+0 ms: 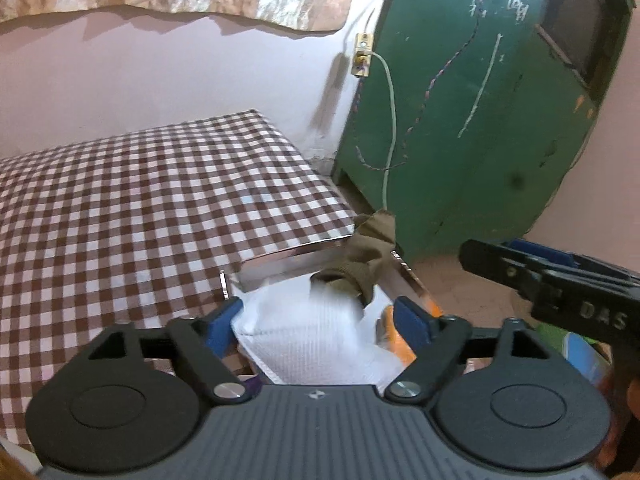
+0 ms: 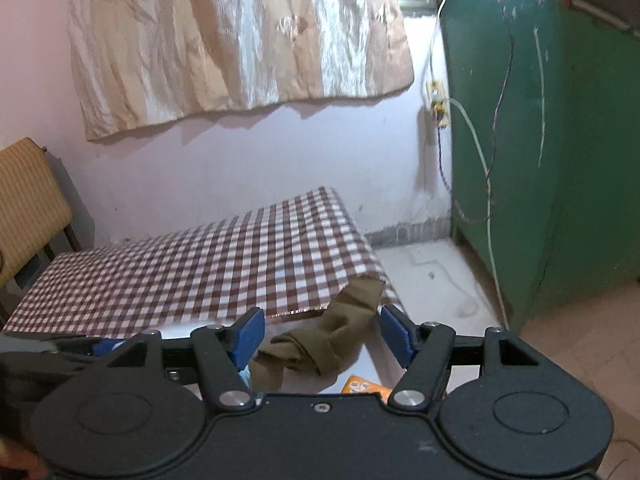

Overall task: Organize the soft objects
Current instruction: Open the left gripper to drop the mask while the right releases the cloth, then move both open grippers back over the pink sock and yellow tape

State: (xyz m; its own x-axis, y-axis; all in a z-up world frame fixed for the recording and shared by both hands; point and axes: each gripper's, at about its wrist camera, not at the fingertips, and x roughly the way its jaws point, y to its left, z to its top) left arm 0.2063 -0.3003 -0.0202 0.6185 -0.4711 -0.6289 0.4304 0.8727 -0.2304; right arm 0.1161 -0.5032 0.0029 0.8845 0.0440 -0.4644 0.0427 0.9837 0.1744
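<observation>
My left gripper (image 1: 318,320) stands open over a white cloth (image 1: 316,344) in a shiny-rimmed container (image 1: 280,258) at the near right edge of the checked bed (image 1: 140,208). My right gripper (image 2: 320,336) is open too, an olive sock (image 2: 320,344) lying loose between its pads, draped over the rim. I judge both items dropped in, the sock not fully settled. The left view alone shows the white cloth; the right view alone shows a chair (image 2: 28,200) far left.
</observation>
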